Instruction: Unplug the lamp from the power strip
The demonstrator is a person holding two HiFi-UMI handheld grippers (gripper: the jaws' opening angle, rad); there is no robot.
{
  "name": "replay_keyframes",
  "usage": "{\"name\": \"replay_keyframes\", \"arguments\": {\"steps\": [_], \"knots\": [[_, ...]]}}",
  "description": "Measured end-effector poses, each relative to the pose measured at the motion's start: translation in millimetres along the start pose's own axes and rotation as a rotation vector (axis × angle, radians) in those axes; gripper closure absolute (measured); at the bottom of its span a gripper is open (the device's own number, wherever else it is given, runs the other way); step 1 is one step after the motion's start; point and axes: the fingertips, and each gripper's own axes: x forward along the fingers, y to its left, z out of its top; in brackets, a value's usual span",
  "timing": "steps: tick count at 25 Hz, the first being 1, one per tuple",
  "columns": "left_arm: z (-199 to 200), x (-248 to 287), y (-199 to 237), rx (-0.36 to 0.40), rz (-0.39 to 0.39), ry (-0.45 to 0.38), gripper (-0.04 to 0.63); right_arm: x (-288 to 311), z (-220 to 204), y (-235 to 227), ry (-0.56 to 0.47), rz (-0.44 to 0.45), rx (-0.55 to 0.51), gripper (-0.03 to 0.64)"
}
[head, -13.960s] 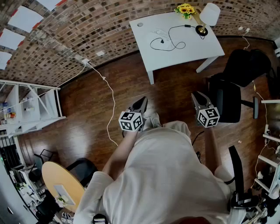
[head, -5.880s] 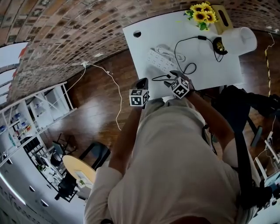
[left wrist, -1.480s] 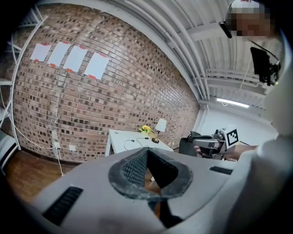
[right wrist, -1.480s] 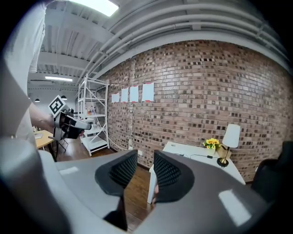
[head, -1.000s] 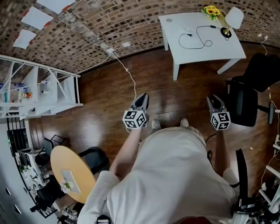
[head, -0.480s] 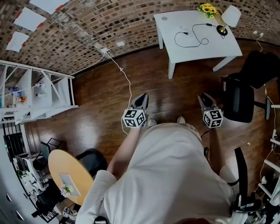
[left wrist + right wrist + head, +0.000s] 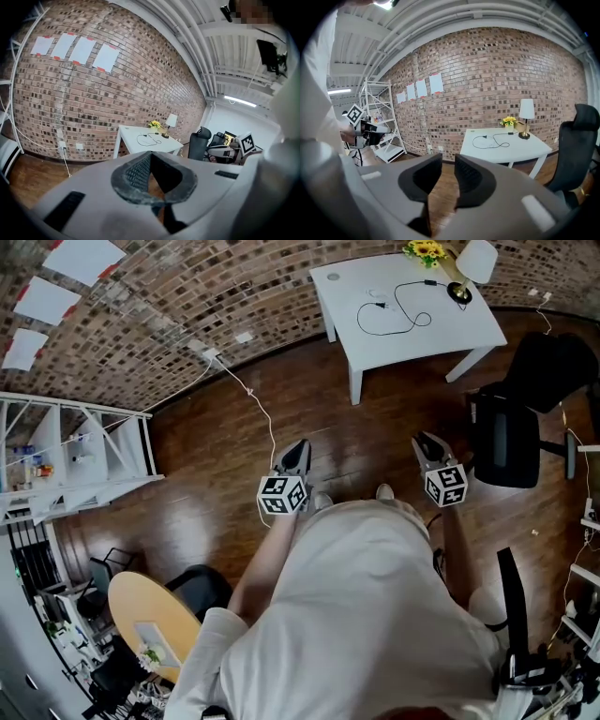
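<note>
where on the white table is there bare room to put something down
Bare: the table's left end in the head view, between its edge and the black cord, and the band along its near edge. Crowded: the far right corner, with lamp and sunflowers.

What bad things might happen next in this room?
1. The thin white cable trails across the wooden floor and ends right beside the person's shoes. A step forward might snag it and cause a trip.
2. The black cord lies in loose loops on the white table and leads to the white-shaded lamp at the table's far corner. A careless tug might tip the lamp.
</note>
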Motion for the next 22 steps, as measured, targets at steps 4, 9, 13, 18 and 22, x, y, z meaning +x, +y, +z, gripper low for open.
{"name": "replay_keyframes", "arguments": {"steps": [4, 9, 13, 18, 22], "knots": [[-5.2, 2.3, -7.0, 0.005, 0.000, 0.006, 0.592, -3.8, -2.6, -4.8, 0.007, -0.002, -0.023, 0.537], [-13.6, 1.0, -9.4, 0.002, 0.000, 0.016, 0.592, -5.2, -10.5, -8.2, 0.033, -0.019, -0.063, 0.540], [-18.0, -6.6, -2.9, -0.015, 0.015, 0.011, 0.592, 2.0, -18.3, -1.2, 0.089, -0.007, -0.140, 0.546], [-12.7, -1.7, -12.4, -0.011, 0.017, 0.004, 0.592, 5.3, -10.9, -6.9, 0.114, 0.040, -0.195, 0.551], [-17.3, -1.3, -25.0, -0.002, 0.014, 0.006, 0.592, -2.1, -13.5, -14.1, 0.125, 0.047, -0.205, 0.550]]}}
